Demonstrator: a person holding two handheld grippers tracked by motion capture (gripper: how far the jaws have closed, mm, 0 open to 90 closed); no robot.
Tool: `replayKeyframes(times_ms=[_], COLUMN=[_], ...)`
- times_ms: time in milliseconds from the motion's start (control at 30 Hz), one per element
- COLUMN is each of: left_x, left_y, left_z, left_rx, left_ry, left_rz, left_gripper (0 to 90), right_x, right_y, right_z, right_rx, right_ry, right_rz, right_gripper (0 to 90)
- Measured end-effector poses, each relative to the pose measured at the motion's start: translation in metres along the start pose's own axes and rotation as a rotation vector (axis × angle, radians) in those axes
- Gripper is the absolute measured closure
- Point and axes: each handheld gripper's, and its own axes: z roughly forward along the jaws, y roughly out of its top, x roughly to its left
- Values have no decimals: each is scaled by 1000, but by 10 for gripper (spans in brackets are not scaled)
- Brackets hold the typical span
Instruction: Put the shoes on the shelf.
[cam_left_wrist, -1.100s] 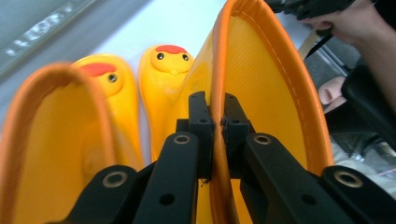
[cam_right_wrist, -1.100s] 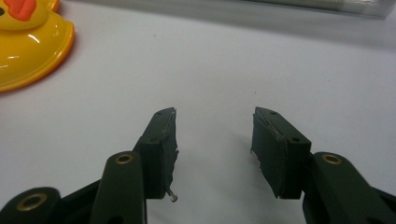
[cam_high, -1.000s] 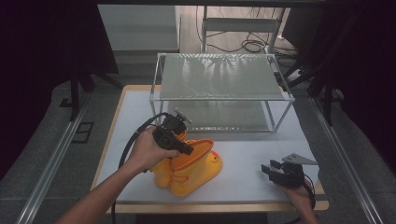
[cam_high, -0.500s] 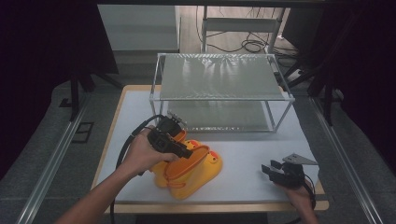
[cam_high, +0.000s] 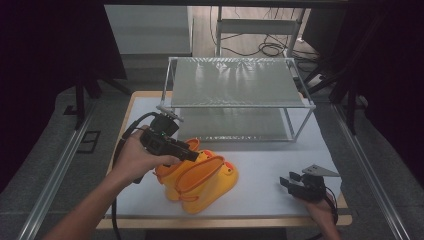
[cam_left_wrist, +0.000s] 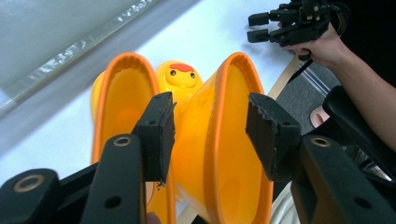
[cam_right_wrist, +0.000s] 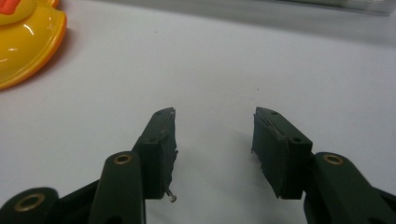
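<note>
Boots (cam_high: 197, 177), 2 yellow ones, lying side by side on the table (cam_high: 280, 162) in front of the wire shelf (cam_high: 235, 87). Left gripper (cam_high: 192, 156) above their open tops, jaws just opened wide, nothing pinched. Right gripper (cam_high: 287, 181) resting well apart, jaws wide and empty. Best to lift clear of the rims before regripping 1 cuff squarely.

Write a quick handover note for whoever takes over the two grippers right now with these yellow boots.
Left gripper: jaws have just been opening, now open; one boot's rim stands between them, pads clear of it.
Right gripper: open, nothing between its jaws, low over the white table at the near right.
Yellow duck boots: lying together near the table's front, before the wire shelf rack.
Done: boots released.
Left: probably shelving them.
</note>
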Motion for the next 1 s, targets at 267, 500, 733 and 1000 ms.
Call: replayKeyframes(times_ms=[267, 500, 733, 1000], left_x=[12, 18, 16, 13], left_y=[-9, -11, -10, -7], left_z=[-2, 11, 27, 46], left_rx=[9, 48, 101, 137], left_ry=[-17, -46, -79, -52], left_rz=[-34, -42, -24, -20], left_gripper=[485, 442, 390, 397], right_x=[0, 0, -1, -1], right_y=[0, -1, -1, 0], right_z=[0, 1, 0, 0], right_rx=[-1, 1, 2, 3], right_ry=[-5, -6, -5, -5], right_rz=[3, 0, 3, 2], right_gripper=[483, 483, 484, 483])
